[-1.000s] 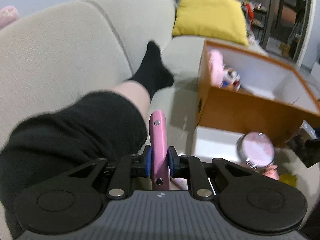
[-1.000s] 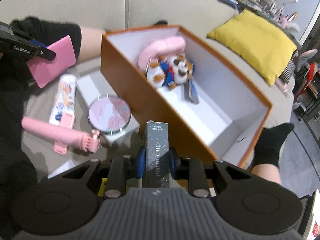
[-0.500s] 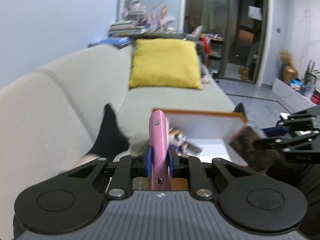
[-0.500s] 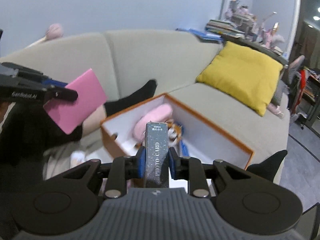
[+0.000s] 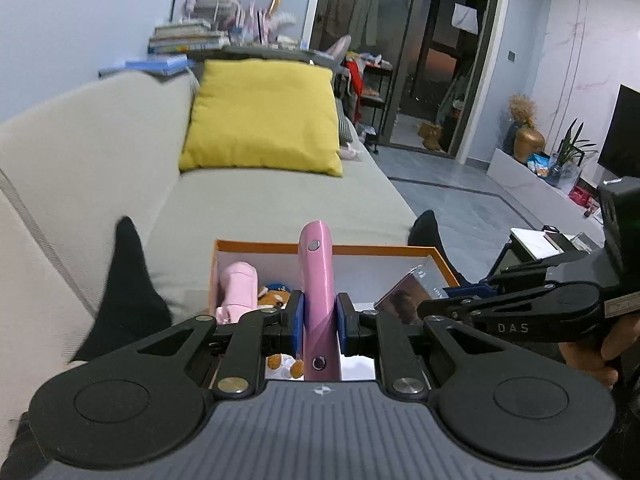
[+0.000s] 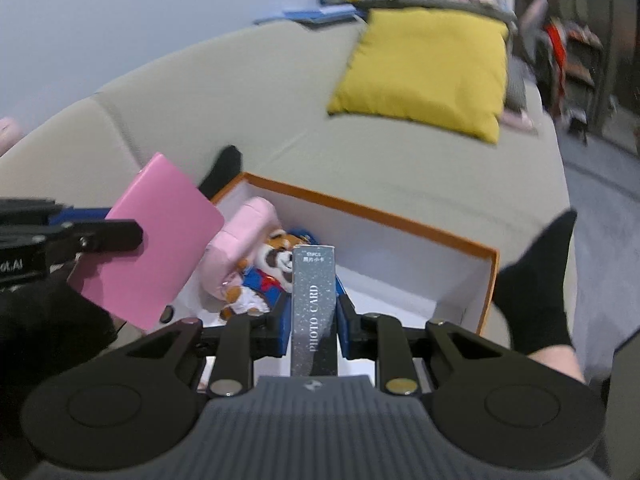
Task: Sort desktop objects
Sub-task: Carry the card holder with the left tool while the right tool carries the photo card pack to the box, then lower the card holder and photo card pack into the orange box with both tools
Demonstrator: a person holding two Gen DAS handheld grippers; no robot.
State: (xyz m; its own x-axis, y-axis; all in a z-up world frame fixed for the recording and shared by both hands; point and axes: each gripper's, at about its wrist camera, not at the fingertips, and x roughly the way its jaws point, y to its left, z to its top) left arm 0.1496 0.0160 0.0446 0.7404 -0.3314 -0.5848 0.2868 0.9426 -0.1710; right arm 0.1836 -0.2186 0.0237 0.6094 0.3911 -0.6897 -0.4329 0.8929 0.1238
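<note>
From the left wrist camera, the left gripper (image 5: 318, 316) is squeezing a flat pink case (image 5: 316, 276) by its thin edge, holding it up over the orange box (image 5: 332, 249) sitting on the sofa (image 5: 260, 204). A pink plush (image 5: 237, 286) is lying inside the box. The right gripper (image 5: 448, 300) is reaching in from the right.

From the right wrist camera, the right gripper (image 6: 313, 316) is pinching a gray photo card box (image 6: 313, 304) over the orange box (image 6: 360, 210). A toy dog (image 6: 276, 264) is lying in there beside the pink plush (image 6: 240, 248). The pink case (image 6: 154, 240) is hanging at the left.
</note>
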